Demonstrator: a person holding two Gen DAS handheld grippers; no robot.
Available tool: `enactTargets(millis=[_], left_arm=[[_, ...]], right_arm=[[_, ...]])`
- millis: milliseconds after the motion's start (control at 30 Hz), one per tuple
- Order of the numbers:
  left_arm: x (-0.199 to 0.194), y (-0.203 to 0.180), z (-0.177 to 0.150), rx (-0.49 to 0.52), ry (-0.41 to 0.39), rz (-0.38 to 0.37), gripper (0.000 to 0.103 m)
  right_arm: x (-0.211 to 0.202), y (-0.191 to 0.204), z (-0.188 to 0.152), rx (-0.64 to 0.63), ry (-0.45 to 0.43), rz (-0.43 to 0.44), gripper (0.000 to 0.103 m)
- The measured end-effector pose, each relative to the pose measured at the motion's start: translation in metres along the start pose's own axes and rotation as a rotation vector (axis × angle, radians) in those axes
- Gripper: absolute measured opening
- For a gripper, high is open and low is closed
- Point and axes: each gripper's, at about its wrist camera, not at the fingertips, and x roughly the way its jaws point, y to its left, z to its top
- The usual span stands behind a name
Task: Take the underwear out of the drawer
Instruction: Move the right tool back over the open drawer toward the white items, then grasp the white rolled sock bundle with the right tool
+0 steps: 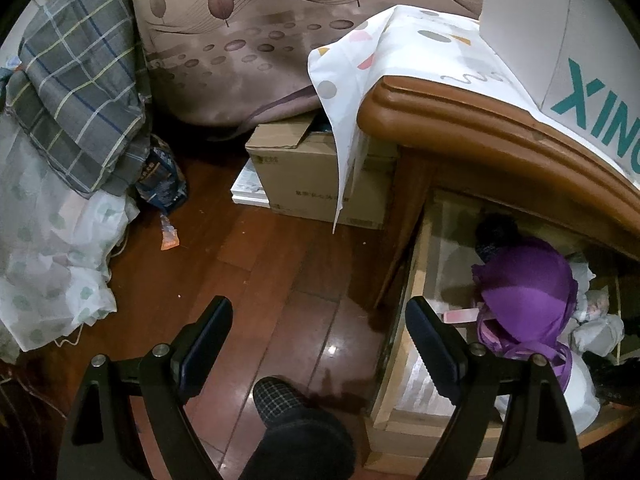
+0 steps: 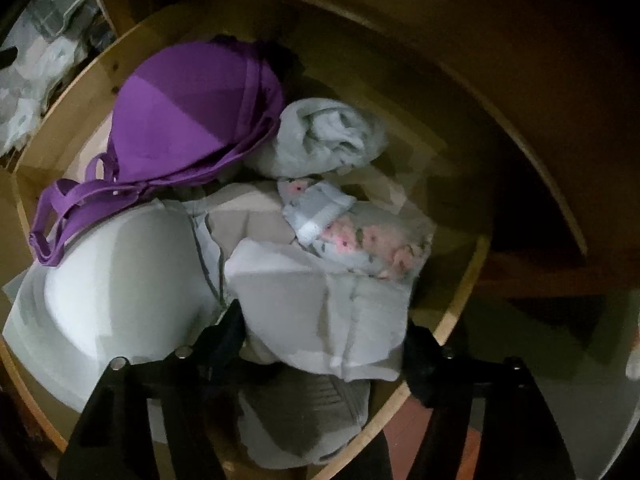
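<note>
The right gripper reaches down into the open drawer, its jaws partly apart on either side of a folded pale grey piece of underwear; whether the pads press it I cannot tell. A purple bra and a white bra lie beside it. The left gripper hangs wide and empty over the dark wooden floor, just beside the drawer. A cardboard box stands against a curtain.
</note>
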Motion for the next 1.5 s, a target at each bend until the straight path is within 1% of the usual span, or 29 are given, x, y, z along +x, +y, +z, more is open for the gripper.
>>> enactTargets(millis=[200, 300, 400, 500, 533, 567, 633, 733, 833, 900, 1000, 1067, 1133, 1200, 1367, 1500], left_arm=[[0.002, -0.002, -0.001, 0.004, 0.015, -0.015, 0.086], [0.002, -0.007, -0.001, 0.011, 0.02, -0.037, 0.086], [0.002, -0.015, -0.002, 0.025, 0.032, -0.07, 0.086], [0.003, -0.025, -0.004, 0.043, 0.056, -0.123, 0.091], [0.005, -0.028, -0.004, 0.043, 0.072, -0.143, 0.092], [0.008, -0.032, -0.005, 0.039, 0.095, -0.171, 0.092], [0.013, -0.037, -0.006, 0.026, 0.139, -0.213, 0.092], [0.023, -0.044, -0.008, -0.033, 0.2, -0.251, 0.092], [0.03, -0.053, -0.008, -0.058, 0.231, -0.258, 0.092], [0.035, -0.06, -0.007, -0.091, 0.26, -0.278, 0.092], [0.046, -0.067, -0.009, -0.197, 0.32, -0.332, 0.091], [0.055, -0.074, -0.012, -0.268, 0.367, -0.362, 0.089], [0.062, -0.081, -0.016, -0.33, 0.406, -0.38, 0.089], [0.07, -0.087, -0.018, -0.38, 0.431, -0.401, 0.087], [0.088, -0.098, -0.025, -0.499, 0.475, -0.48, 0.079], [0.098, -0.102, -0.028, -0.59, 0.501, -0.54, 0.078]], right_arm=[[-0.027, -0.012, -0.016, 0.103, -0.085, 0.013, 0.064], [-0.042, -0.019, -0.022, 0.148, -0.134, 0.011, 0.064], [-0.058, -0.028, -0.033, 0.213, -0.192, 0.027, 0.064], [-0.072, -0.032, -0.043, 0.268, -0.242, 0.025, 0.064], [-0.076, -0.035, -0.049, 0.303, -0.265, 0.03, 0.064], [-0.073, -0.04, -0.051, 0.328, -0.278, 0.045, 0.064], [-0.083, -0.043, -0.062, 0.385, -0.305, 0.059, 0.064], [-0.088, -0.056, -0.071, 0.423, -0.333, 0.058, 0.064], [-0.093, -0.062, -0.076, 0.451, -0.354, 0.067, 0.064], [-0.095, -0.063, -0.078, 0.465, -0.365, 0.072, 0.064], [-0.096, -0.067, -0.08, 0.489, -0.38, 0.087, 0.064], [-0.097, -0.067, -0.078, 0.495, -0.391, 0.083, 0.064], [-0.098, -0.068, -0.077, 0.498, -0.402, 0.085, 0.064], [-0.098, -0.068, -0.076, 0.5, -0.408, 0.084, 0.064], [-0.1, -0.069, -0.077, 0.504, -0.426, 0.107, 0.064], [-0.103, -0.074, -0.078, 0.52, -0.435, 0.121, 0.064]])
